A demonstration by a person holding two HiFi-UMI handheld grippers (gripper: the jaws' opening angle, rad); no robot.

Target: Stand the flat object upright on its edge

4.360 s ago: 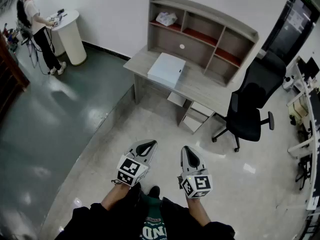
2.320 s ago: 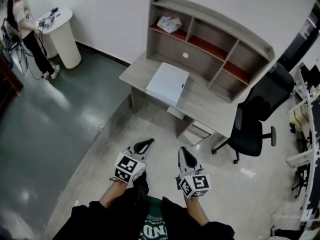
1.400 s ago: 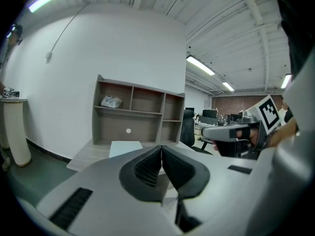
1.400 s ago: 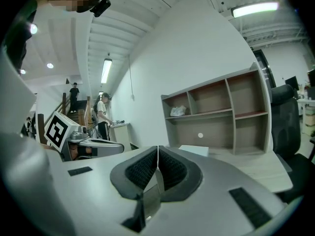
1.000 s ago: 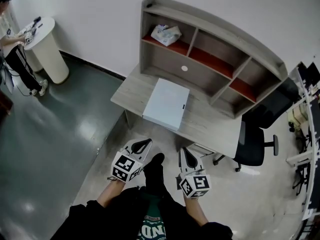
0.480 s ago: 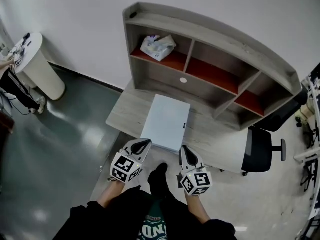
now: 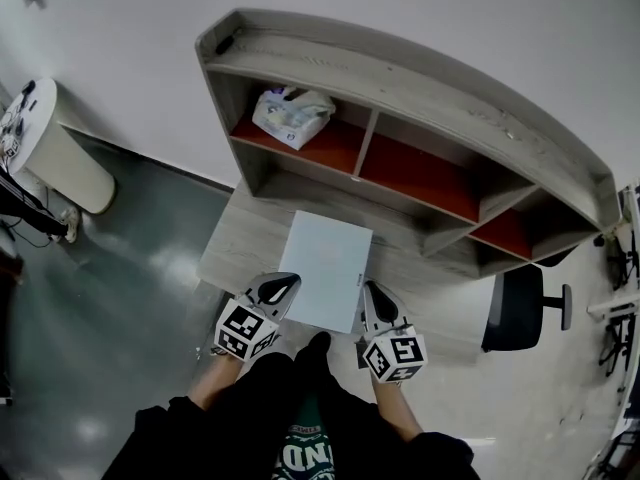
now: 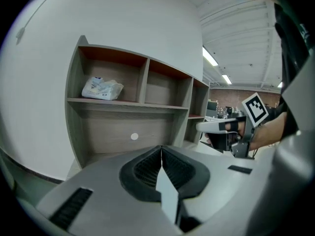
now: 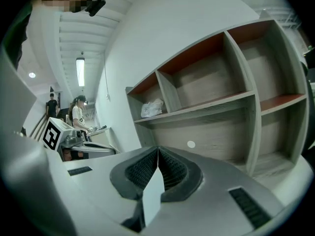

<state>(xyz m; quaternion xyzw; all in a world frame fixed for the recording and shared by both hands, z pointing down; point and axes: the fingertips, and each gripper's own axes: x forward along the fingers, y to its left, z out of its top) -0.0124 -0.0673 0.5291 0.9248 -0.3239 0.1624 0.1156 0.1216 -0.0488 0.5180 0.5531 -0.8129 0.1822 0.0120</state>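
**Two tools shut, one slip to fear**

Our left gripper (image 7: 282, 287) and right gripper (image 7: 375, 294) have their fingers pressed together, holding nothing. The flat white board (image 7: 328, 266) lies on the desk (image 7: 232, 250) just ahead, between both fingertips. Poking it with closed fingers could slide it off.

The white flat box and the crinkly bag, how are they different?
The white flat box lies flat on the desk; the crinkly bag sits higher, in the left shelf compartment. The box is smooth and rectangular; the bag is crumpled and lumpy. The box looks larger than the bag. Both are whitish.
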